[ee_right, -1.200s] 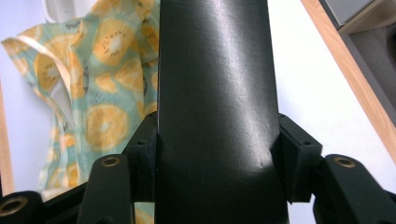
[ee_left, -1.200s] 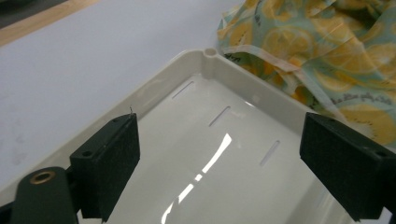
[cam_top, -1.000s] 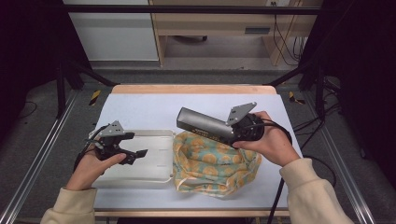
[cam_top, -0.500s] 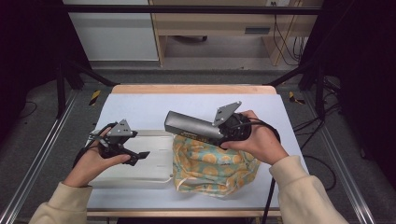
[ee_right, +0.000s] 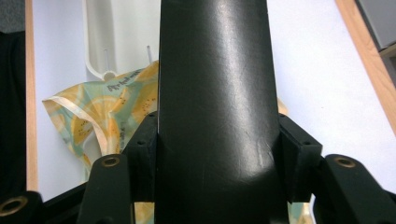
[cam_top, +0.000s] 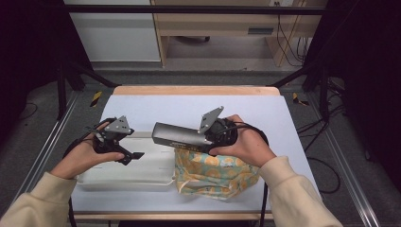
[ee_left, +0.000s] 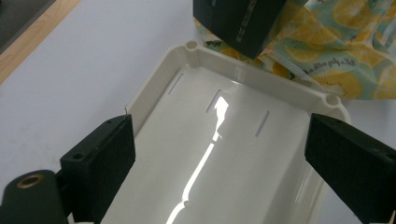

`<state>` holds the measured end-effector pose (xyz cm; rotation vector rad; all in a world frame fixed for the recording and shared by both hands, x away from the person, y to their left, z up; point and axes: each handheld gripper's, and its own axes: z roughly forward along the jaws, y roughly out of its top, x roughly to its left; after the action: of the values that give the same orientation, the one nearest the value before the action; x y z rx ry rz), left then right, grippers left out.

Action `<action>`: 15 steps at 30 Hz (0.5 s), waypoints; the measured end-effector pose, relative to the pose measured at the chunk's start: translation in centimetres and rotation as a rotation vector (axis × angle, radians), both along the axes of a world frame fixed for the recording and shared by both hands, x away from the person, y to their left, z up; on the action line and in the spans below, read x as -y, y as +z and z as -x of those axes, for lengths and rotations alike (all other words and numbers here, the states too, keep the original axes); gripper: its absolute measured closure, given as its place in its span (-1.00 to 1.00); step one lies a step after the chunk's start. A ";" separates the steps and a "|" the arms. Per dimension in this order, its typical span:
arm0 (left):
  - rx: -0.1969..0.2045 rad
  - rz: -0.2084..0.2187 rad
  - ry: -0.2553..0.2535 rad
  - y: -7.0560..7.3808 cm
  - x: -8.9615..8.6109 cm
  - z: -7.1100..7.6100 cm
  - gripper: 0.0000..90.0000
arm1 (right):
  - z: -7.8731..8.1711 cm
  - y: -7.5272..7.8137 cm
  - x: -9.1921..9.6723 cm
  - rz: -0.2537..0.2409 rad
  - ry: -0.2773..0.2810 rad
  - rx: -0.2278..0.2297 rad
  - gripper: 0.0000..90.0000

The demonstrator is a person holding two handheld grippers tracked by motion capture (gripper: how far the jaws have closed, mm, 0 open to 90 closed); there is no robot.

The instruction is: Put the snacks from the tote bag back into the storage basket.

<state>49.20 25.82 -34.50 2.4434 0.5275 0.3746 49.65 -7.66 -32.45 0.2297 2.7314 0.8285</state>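
Observation:
A long dark box (cam_top: 177,135) hangs level above the table, and my right gripper (cam_top: 202,138) is shut on its right end. In the right gripper view the box (ee_right: 215,93) runs straight up between the two pads of the right gripper (ee_right: 215,158). Its left end reaches over the right edge of a white plastic tray (cam_top: 142,174). My left gripper (cam_top: 132,147) hovers open over the tray's left part. Seen from the left gripper (ee_left: 224,154), the bare tray (ee_left: 154,88) lies between the jaws, with the box end (ee_left: 238,18) beyond.
A lemon-patterned bag (cam_top: 213,172) lies crumpled on the pale table right of the tray, under the box and my right hand. It also appears beside the tray corner (ee_left: 336,56) and below the box (ee_right: 93,121). The table's wooden edge (cam_top: 194,90) runs along the back.
My right gripper has carried the box leftward, so its end now reaches over the tray. The left gripper has risen a little above the tray.

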 end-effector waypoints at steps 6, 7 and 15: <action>-0.006 -0.020 -0.029 0.8 0.0 -0.2 -0.82 | 0.2 -0.1 -0.9 0.016 0.010 -0.015 -0.04; -0.006 -0.020 -0.029 0.8 0.0 -0.2 -0.83 | 0.2 -0.1 -1.0 0.018 0.010 -0.019 -0.04; -0.002 -0.053 -0.101 1.2 0.9 0.2 -0.84 | 0.2 -0.8 -2.1 0.045 0.037 -0.031 -0.04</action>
<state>48.98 24.88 -33.31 2.5105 0.3980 0.3485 49.47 -5.55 -33.28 0.1842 2.7884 0.7779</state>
